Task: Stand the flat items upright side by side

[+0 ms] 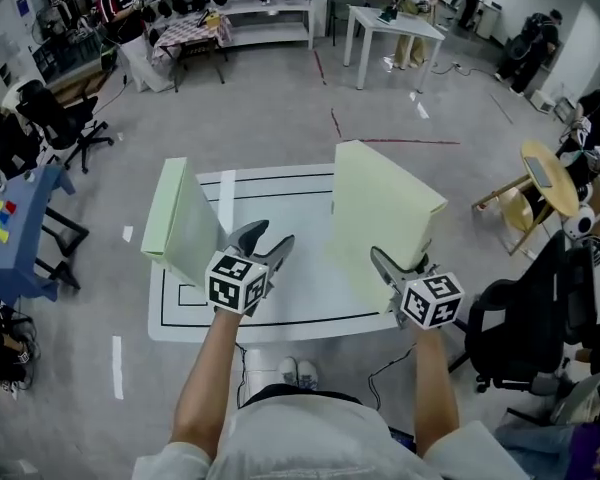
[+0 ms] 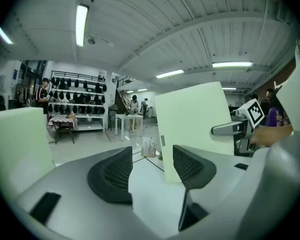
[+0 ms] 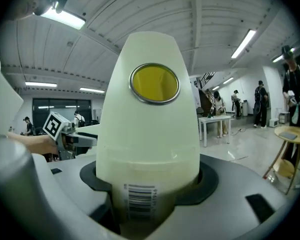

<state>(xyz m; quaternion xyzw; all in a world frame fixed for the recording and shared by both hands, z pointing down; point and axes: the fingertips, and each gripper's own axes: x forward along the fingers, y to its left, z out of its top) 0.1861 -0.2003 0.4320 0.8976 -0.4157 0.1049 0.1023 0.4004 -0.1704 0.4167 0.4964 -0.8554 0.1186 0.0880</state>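
Two pale-green binders upright on one white table [image 1: 290, 313]
Nearest, the right gripper [image 1: 400, 264] pinches the right binder [image 1: 380, 208] by its spine; the left gripper [image 1: 270, 236] is spread, empty; the left binder [image 1: 185, 223] stands just beside it, seemingly untouched; the binders are apart.

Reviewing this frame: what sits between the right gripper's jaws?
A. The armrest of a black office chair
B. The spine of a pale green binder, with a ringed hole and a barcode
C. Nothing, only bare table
B: in the right gripper view the right gripper is closed on the pale green binder, whose spine shows a metal-ringed hole and a barcode.
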